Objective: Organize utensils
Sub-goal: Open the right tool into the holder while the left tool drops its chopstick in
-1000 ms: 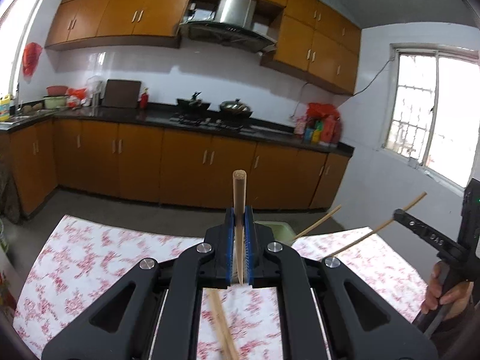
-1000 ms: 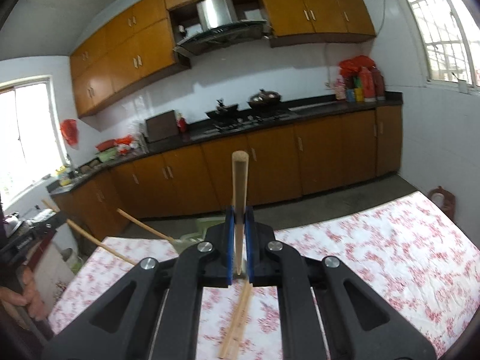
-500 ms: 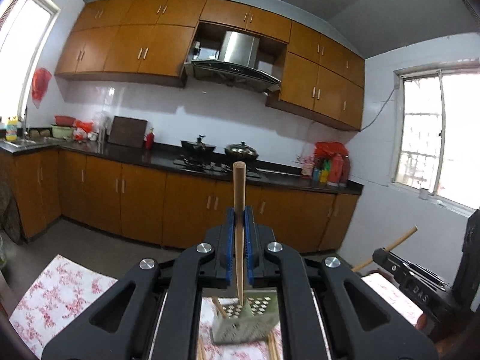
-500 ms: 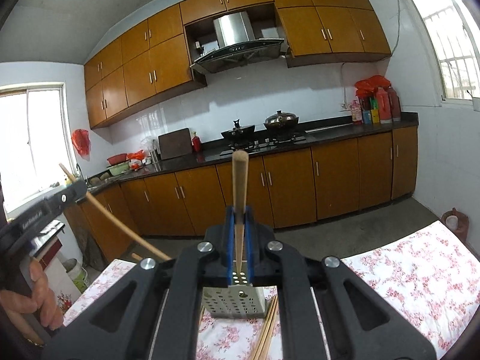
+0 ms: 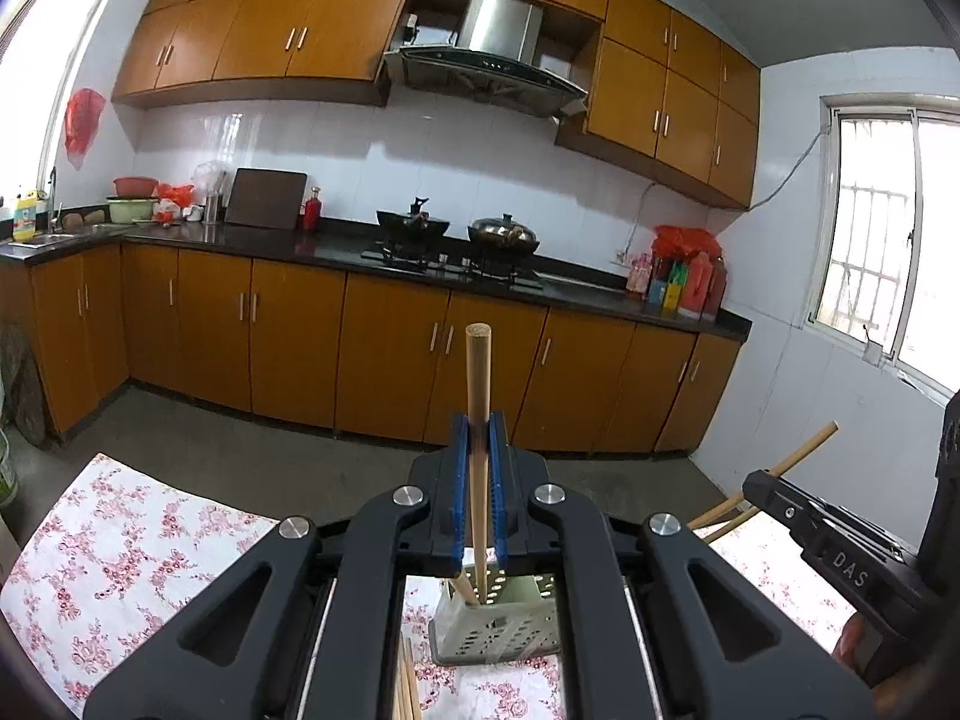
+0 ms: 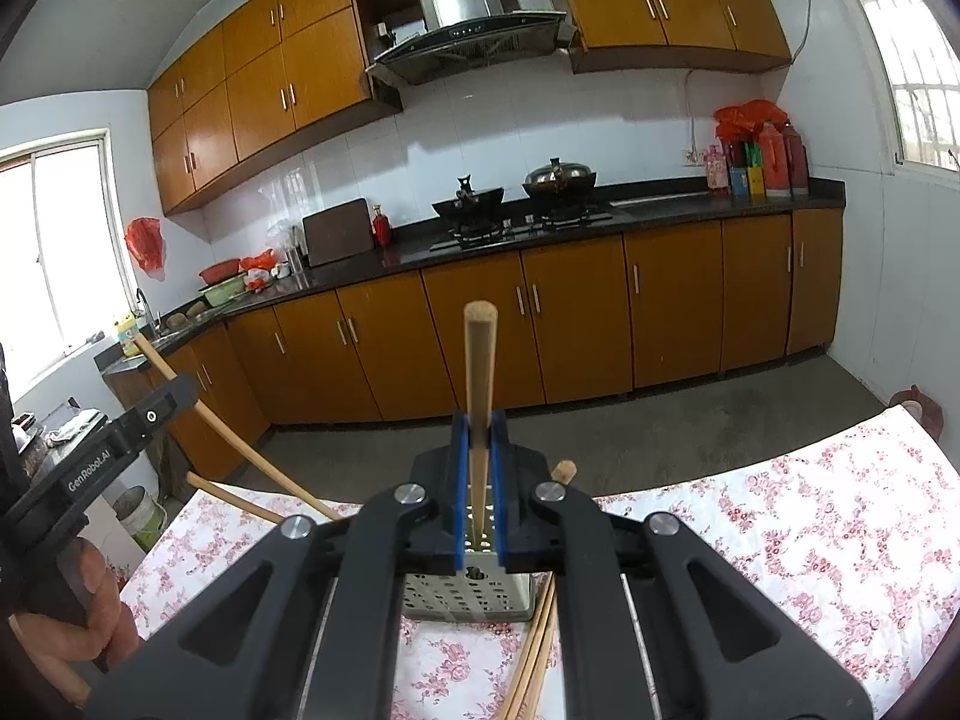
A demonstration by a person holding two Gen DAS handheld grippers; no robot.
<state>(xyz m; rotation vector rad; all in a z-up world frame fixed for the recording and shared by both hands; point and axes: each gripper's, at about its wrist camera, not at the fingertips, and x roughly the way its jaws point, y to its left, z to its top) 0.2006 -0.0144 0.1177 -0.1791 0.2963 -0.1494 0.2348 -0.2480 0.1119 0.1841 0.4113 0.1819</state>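
Note:
My left gripper (image 5: 478, 438) is shut on a wooden chopstick (image 5: 478, 378) held upright, its lower end reaching into a pale green perforated utensil holder (image 5: 498, 630) on the floral tablecloth. My right gripper (image 6: 478, 438) is shut on another wooden chopstick (image 6: 479, 372), also upright, its lower tip over the same holder (image 6: 468, 597). The right gripper shows at the right edge of the left wrist view (image 5: 840, 546); the left gripper shows at the left edge of the right wrist view (image 6: 102, 456). Another chopstick end (image 6: 564, 469) sticks out of the holder.
Loose chopsticks (image 6: 534, 654) lie on the floral tablecloth (image 6: 810, 528) beside the holder, also seen in the left wrist view (image 5: 403, 684). Beyond the table edge are the grey floor, brown kitchen cabinets (image 5: 390, 354) and a small bucket (image 6: 139, 519).
Both grippers have tilted up and come over the utensil holder, which was out of view a second ago. The chopsticks' lower ends now point into it.

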